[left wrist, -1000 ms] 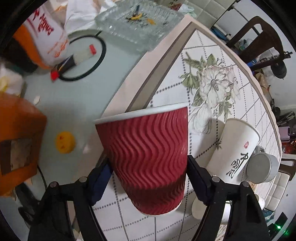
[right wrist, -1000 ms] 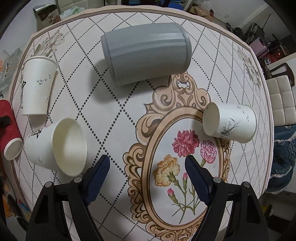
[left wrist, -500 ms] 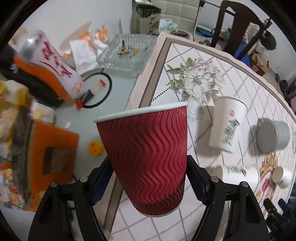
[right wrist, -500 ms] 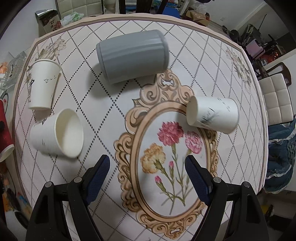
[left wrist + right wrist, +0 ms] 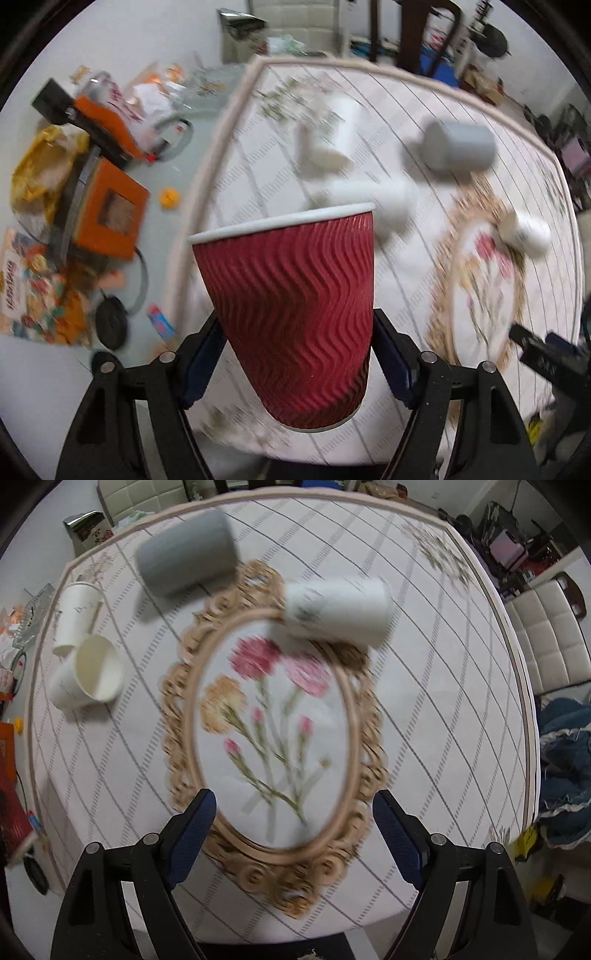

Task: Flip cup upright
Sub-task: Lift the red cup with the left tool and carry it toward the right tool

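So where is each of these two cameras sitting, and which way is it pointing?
Left wrist: rides on the left gripper, looking forward along its fingers, which clamp the red ripple cup, rim up, above the patterned table; both fingers show.
Right wrist: rides on the right gripper, looking down at the table's flower oval; both fingers show, apart and empty.
Shared: both see the grey cup and three white paper cups, all lying on their sides.
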`<state>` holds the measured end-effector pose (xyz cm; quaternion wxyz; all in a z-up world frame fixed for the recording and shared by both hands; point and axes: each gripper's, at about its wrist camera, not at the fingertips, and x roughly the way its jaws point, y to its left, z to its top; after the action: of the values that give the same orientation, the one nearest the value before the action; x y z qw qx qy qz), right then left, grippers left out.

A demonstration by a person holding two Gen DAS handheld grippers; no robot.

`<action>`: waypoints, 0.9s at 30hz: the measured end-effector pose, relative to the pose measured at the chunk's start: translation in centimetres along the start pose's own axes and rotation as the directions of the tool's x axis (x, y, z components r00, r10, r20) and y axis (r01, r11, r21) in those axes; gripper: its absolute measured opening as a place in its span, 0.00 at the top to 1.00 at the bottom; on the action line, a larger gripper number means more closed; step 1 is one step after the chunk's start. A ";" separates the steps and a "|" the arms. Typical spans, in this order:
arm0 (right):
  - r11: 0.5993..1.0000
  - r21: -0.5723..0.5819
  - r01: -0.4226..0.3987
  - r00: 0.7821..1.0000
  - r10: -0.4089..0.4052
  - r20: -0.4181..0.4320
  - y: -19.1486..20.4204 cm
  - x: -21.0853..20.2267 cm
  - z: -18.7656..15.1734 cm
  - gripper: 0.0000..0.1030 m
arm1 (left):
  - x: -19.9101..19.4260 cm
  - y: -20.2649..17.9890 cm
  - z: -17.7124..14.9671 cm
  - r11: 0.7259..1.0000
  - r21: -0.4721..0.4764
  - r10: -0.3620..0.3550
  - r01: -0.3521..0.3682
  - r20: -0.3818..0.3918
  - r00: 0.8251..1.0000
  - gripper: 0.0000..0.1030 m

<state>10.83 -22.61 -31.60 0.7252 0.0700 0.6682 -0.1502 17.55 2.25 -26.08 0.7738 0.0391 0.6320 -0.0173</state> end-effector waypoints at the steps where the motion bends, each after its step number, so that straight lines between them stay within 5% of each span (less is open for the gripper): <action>1: 1.000 0.005 0.001 1.000 -0.001 -0.004 -0.7 0.3 -0.3 0.14 | 0.3 -1.1 -0.7 1.000 0.017 -0.006 0.006 -0.013 1.000 0.28; 13: 0.995 0.097 0.036 0.997 -0.028 -0.078 -9.3 3.9 -4.2 0.14 | 4.9 -13.5 -5.4 0.974 0.213 -0.052 0.079 -0.130 0.990 0.28; 27: 0.990 0.129 0.054 0.992 -0.039 -0.117 -12.9 6.3 -4.6 0.14 | 9.5 -16.8 -6.4 0.960 0.268 -0.028 0.084 -0.205 0.978 0.25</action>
<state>2.87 -34.17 -36.97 0.6758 0.1105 0.6989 -0.2067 11.91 -13.72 -37.31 0.6928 0.1298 0.6987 -0.1228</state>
